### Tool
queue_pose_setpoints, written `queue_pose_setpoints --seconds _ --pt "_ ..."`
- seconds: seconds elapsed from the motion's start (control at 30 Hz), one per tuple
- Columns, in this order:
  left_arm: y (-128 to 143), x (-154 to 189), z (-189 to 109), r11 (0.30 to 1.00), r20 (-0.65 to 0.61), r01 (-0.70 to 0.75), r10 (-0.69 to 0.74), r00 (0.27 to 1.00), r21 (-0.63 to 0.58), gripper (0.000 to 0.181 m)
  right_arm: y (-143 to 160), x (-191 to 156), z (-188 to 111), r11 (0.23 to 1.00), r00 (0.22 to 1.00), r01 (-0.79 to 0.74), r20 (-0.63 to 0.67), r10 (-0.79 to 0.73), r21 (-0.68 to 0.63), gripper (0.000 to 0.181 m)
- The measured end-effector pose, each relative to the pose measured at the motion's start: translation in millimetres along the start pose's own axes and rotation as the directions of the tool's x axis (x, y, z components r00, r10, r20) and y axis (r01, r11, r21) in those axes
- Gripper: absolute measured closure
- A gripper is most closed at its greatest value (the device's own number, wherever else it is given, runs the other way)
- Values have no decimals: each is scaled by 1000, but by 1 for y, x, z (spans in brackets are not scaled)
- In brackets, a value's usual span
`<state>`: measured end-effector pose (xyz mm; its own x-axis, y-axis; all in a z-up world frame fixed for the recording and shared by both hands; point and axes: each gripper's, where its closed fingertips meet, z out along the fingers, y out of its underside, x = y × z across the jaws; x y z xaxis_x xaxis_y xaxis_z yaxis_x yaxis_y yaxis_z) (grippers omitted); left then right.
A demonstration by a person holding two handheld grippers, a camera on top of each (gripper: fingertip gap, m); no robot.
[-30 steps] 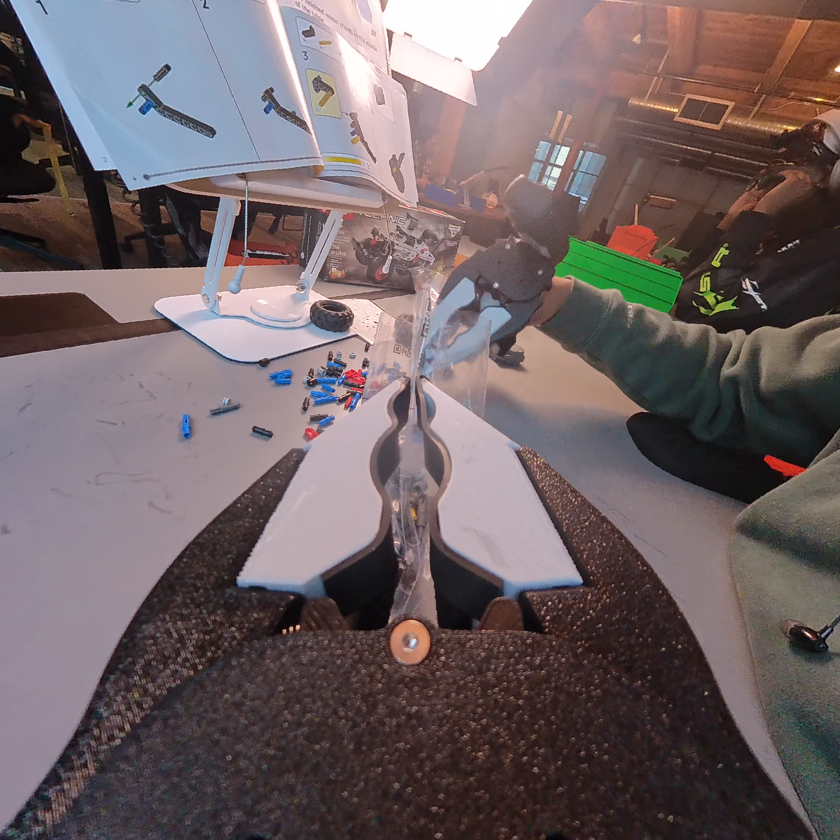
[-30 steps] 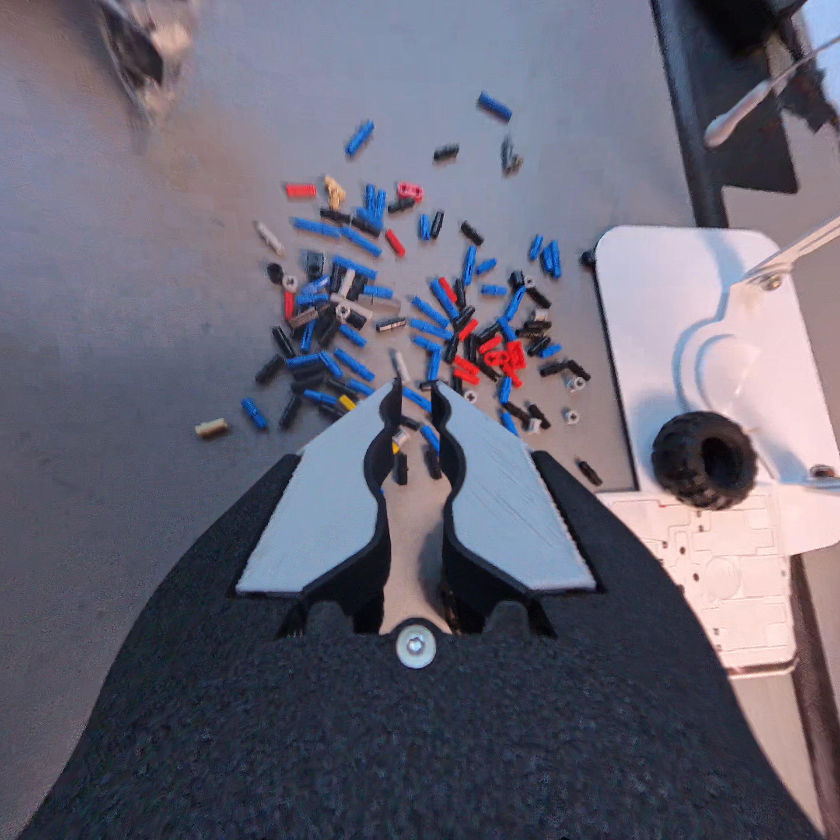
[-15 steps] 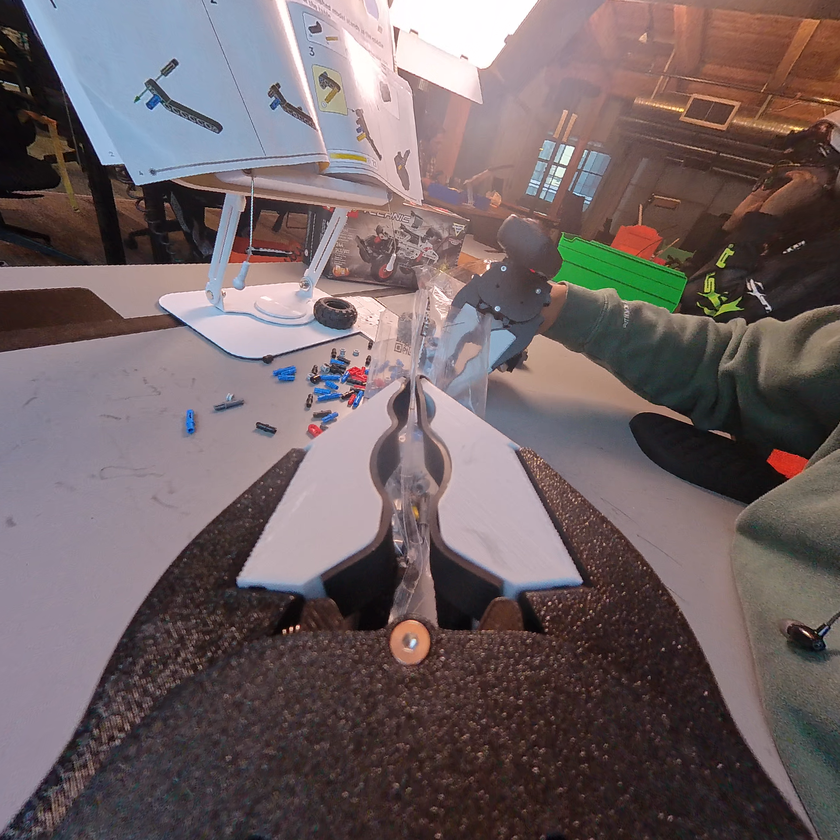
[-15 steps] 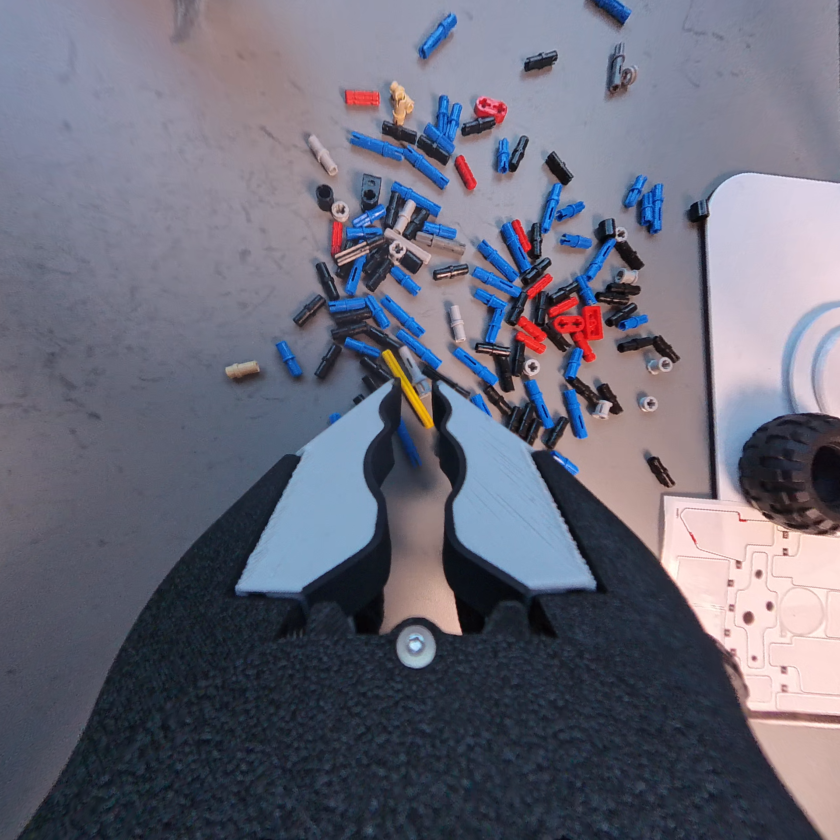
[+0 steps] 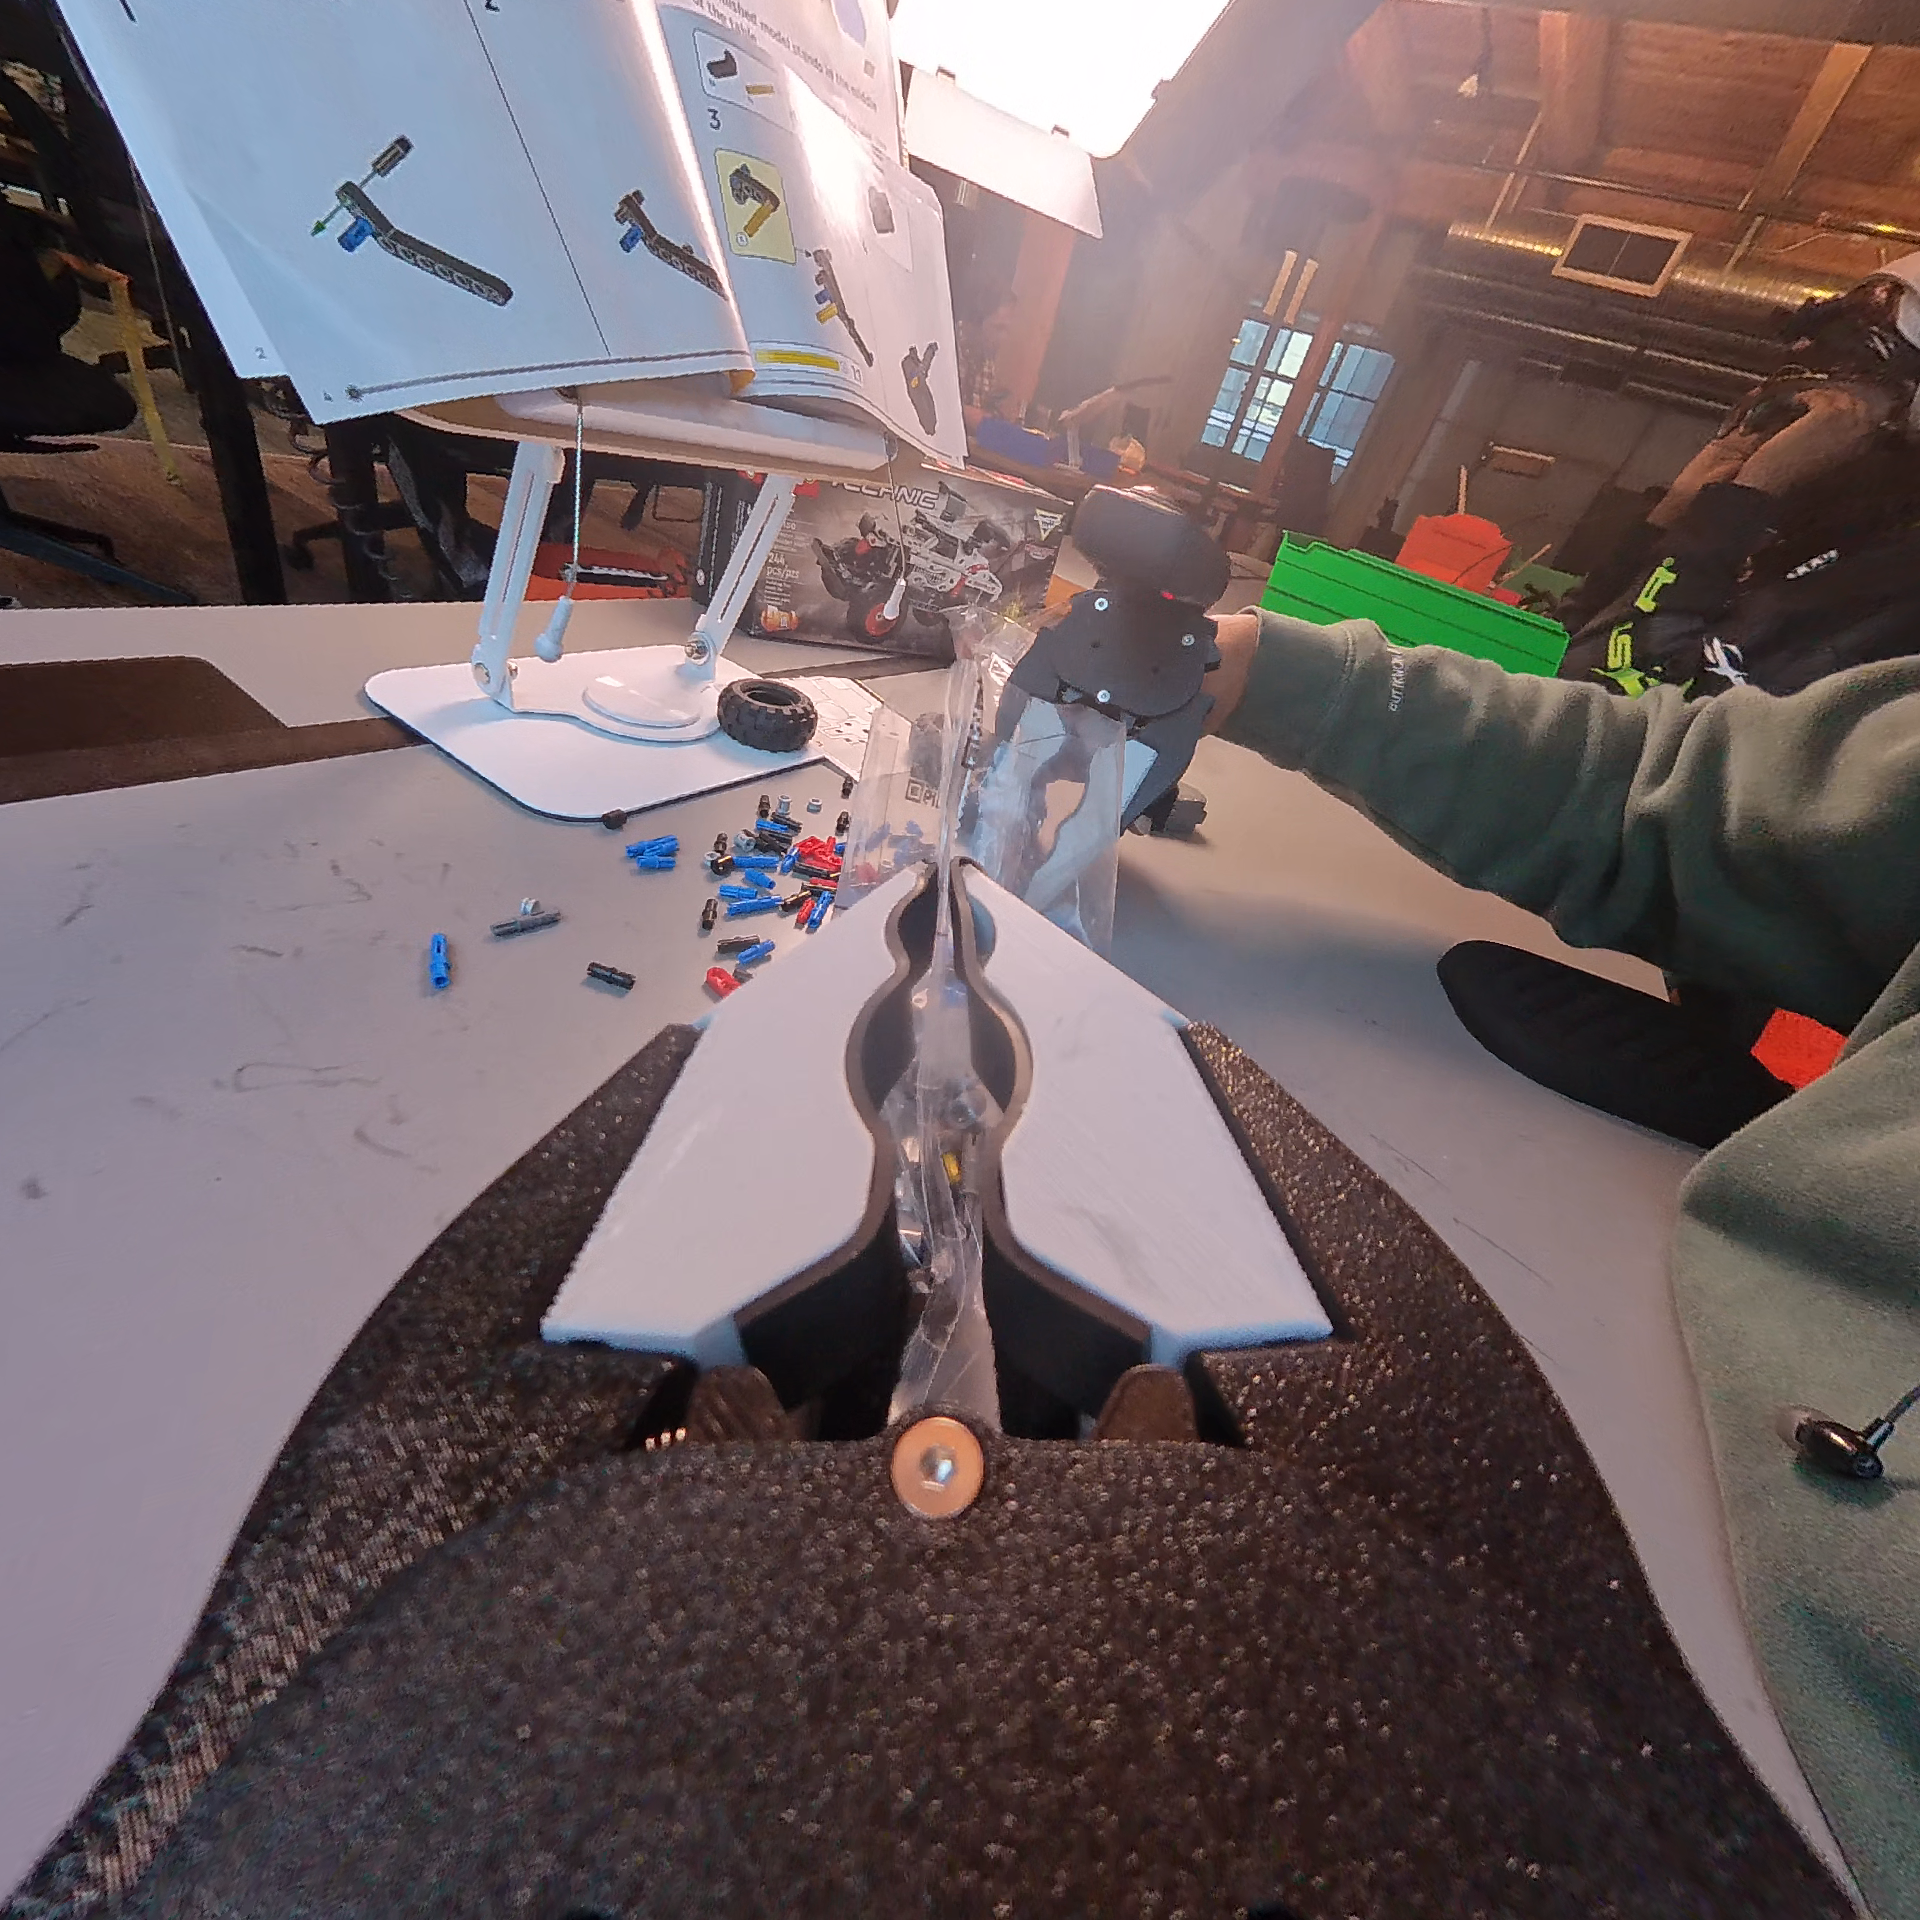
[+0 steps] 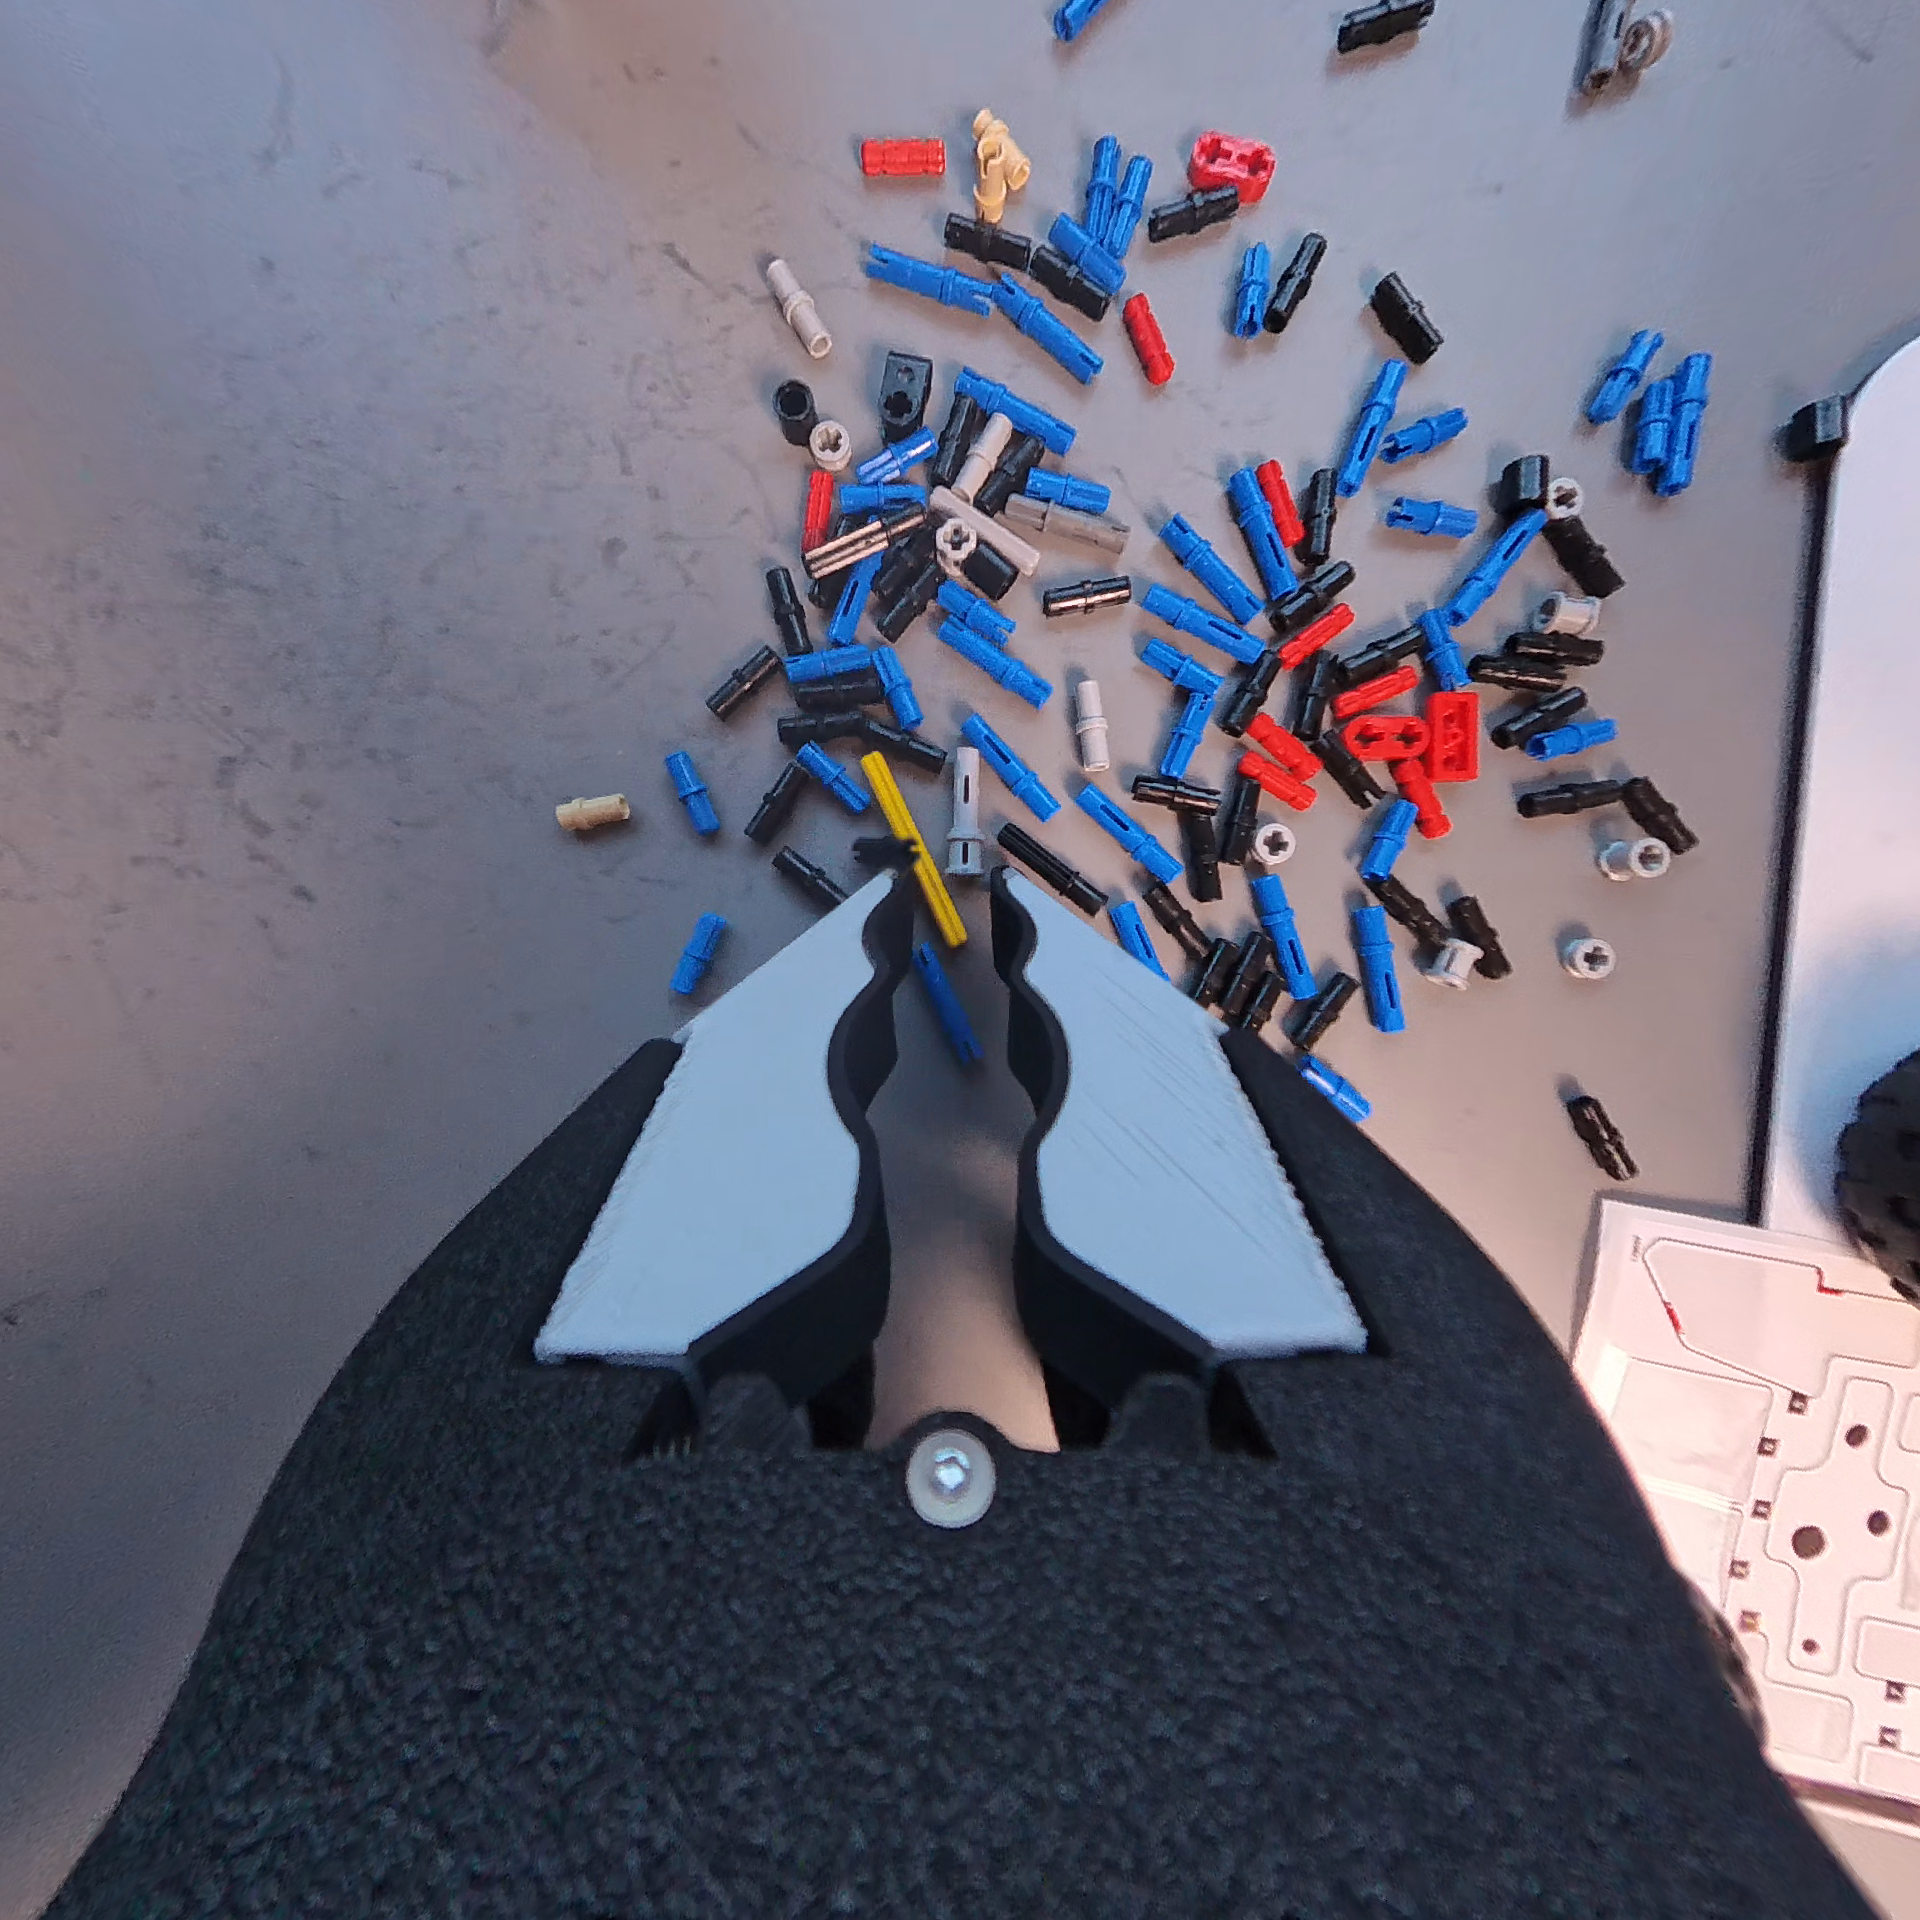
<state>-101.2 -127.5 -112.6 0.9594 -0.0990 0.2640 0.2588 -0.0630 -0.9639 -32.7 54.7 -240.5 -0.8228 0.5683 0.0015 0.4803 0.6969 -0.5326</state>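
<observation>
My left gripper (image 5: 951,871) is shut on a clear plastic bag (image 5: 940,1101) with small parts inside, held upright above the grey table (image 5: 260,1039). My right gripper (image 6: 948,883) is open by a narrow gap and points down at a spread of blue, black, red and grey pins (image 6: 1195,623). A thin yellow axle (image 6: 914,847) lies between its tips, just in front of them. A blue pin (image 6: 948,1003) lies between its fingers. The right gripper also shows in the left wrist view (image 5: 1132,665), behind the bag, over the pins (image 5: 769,883).
A white stand (image 5: 582,748) holds an open instruction booklet (image 5: 499,208). A black tyre (image 5: 764,715) sits on its base and shows at the edge of the right wrist view (image 6: 1881,1174), beside a white sticker sheet (image 6: 1787,1455). A toy box (image 5: 894,561) stands behind. A green sleeve (image 5: 1558,779) reaches in from the right.
My right gripper has come down closer to the table, and the yellow axle now lies at its tips. My left gripper has kept its grip on the bag and has hardly moved.
</observation>
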Motion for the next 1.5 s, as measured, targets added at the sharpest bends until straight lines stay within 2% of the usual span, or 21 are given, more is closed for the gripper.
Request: queue_pose_setpoints --seconds 0.23,0.3,0.43,0.53,0.63,0.73,0.8,0.83,0.97,1.03,1.07,1.13,1.17,1.27,1.33,1.4,1.5 --pt "0 0 0 1000 1 0 0 1000 0 180 -3 1 2 999 999 42 21 -42 2 171" --pt "0 0 -1 1000 2 -2 2 1000 0 180 -5 1 3 998 998 58 3 -58 18 178" --pt "-1 0 -1 1000 0 0 0 1000 2 180 -4 1 2 998 998 57 -33 -56 37 179" --pt "-1 0 -1 1000 -2 -1 1 1000 3 180 -10 -2 -6 994 998 41 -52 -36 100 179" --pt "-1 0 -1 1000 -5 1 -1 1000 2 180 -47 -7 -33 966 996 53 -78 -34 254 179" --pt "0 2 2 1000 -9 0 0 1000 -5 180 -119 -17 -74 886 989 121 -129 -70 448 179" --pt "1 3 3 1000 -12 -5 5 1000 -10 180 -161 -26 -87 849 980 182 -160 -116 496 179" --pt "2 4 3 1000 -12 -9 9 1000 -11 180 -175 -30 -85 852 975 214 -164 -152 479 179" --pt "-1 6 2 1000 -13 -18 18 1000 -2 180 -188 -25 -48 904 946 305 -209 -250 300 174" --pt "-2 6 0 1000 -13 -19 19 1000 4 180 -192 -24 -49 897 956 276 -194 -220 344 162" --pt "-3 6 -1 1000 -12 -19 19 1000 7 180 -193 -18 -59 887 965 239 -197 -173 395 162" --pt "-4 5 -2 1000 -14 -15 15 1000 13 180 -179 2 -79 881 976 149 -211 -57 450 164" --pt "-4 4 -2 1000 -15 -11 11 1000 14 180 -160 12 -81 901 974 118 -227 -23 417 166" --pt "-2 3 -1 1000 -22 -4 4 1000 7 180 -74 33 -56 987 961 66 -274 -24 146 173" --pt "-2 3 -1 1000 -26 -1 1 1000 4 180 -33 34 -32 998 965 9 -261 6 55 172" --pt "-1 3 0 1000 -26 -1 1 1000 2 180 -15 36 -17 998 966 -34 -256 45 47 172" --pt "0 1 0 1000 -17 0 0 1000 0 180 -12 35 -7 997 972 -57 -223 69 58 171"
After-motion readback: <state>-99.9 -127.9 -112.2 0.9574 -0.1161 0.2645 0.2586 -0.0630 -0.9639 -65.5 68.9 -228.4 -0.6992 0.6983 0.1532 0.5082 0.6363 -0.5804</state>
